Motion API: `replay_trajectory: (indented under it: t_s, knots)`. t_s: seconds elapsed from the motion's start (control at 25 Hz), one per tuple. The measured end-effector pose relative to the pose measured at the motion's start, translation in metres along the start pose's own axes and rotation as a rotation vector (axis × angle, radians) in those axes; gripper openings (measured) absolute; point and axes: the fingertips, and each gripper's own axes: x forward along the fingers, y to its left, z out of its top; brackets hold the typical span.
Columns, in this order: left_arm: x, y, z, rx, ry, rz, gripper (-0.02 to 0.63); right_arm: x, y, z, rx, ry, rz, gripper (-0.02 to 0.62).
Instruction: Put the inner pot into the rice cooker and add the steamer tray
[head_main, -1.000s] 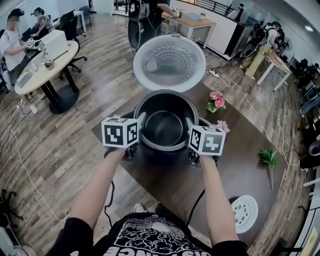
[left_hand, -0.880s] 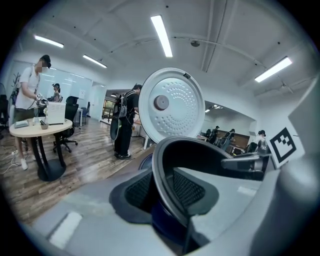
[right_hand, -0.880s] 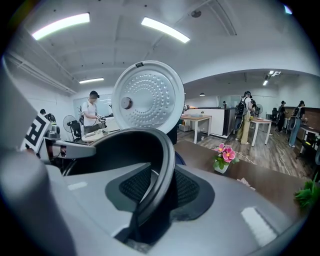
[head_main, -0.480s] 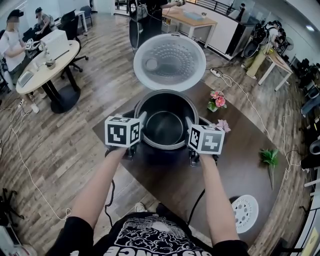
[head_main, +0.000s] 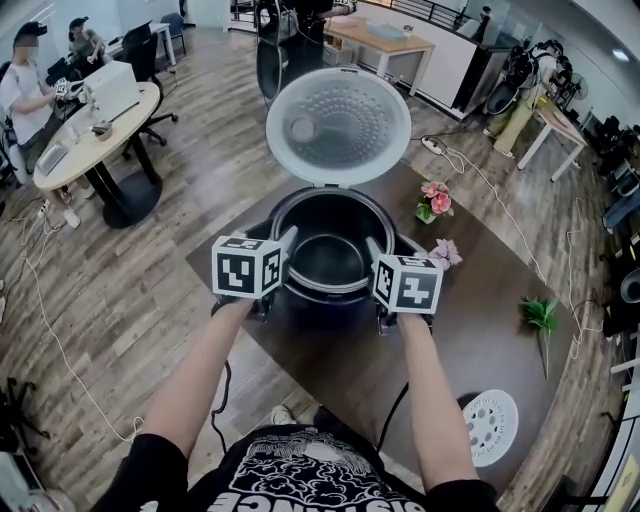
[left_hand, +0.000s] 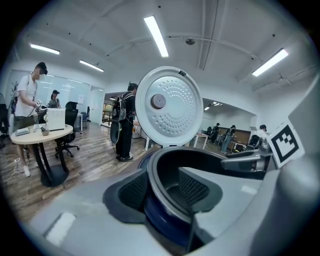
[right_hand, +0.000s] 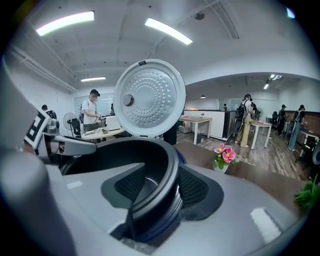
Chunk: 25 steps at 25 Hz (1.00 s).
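The left tongs (left_hand: 164, 189) straddle the left rim of the inner pot (head_main: 328, 262), seated inside the open rice cooker (head_main: 330, 308) on the bench (head_main: 480, 340), the right tongs (right_hand: 161, 186) straddle its right rim, and both have just been spreading, pads loose.

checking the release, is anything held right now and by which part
Nothing held: the left gripper and right gripper jaws have just been opening, with the rim of the inner pot between each pair, pads off it.

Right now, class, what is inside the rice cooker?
The inner pot sits in the rice cooker; its visible interior looks empty. The pot covers the cooker's cavity beneath it, so nothing there can be seen.
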Motion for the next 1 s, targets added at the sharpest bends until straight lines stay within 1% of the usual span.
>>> replay_trajectory:
  t_s: [0.2, 0.32, 0.56, 0.72, 0.8, 0.88, 1.0]
  knots:
    - [-0.003, -0.003, 0.001, -0.007, 0.004, -0.009, 0.190, -0.005, 0.000, 0.002, 0.031, -0.013, 0.010, 0.201]
    - [-0.008, -0.002, 0.002, -0.003, -0.007, -0.016, 0.190, -0.010, 0.000, 0.001, 0.054, -0.031, 0.011, 0.201]
    - [-0.020, -0.014, 0.013, 0.053, -0.043, -0.053, 0.190, -0.031, 0.001, 0.002, 0.071, -0.079, -0.025, 0.201]
    - [-0.024, -0.029, 0.020, 0.098, -0.051, -0.105, 0.192, -0.054, -0.001, 0.007, 0.092, -0.123, -0.054, 0.201]
    - [-0.026, -0.040, 0.021, 0.117, -0.051, -0.141, 0.207, -0.067, -0.006, 0.002, 0.105, -0.128, -0.084, 0.204]
    - [-0.027, -0.052, 0.024, 0.130, -0.057, -0.173, 0.208, -0.081, -0.011, -0.001, 0.105, -0.130, -0.111, 0.227]
    - [-0.027, -0.071, 0.024, 0.146, -0.060, -0.217, 0.217, -0.100, -0.021, -0.010, 0.116, -0.129, -0.146, 0.232]
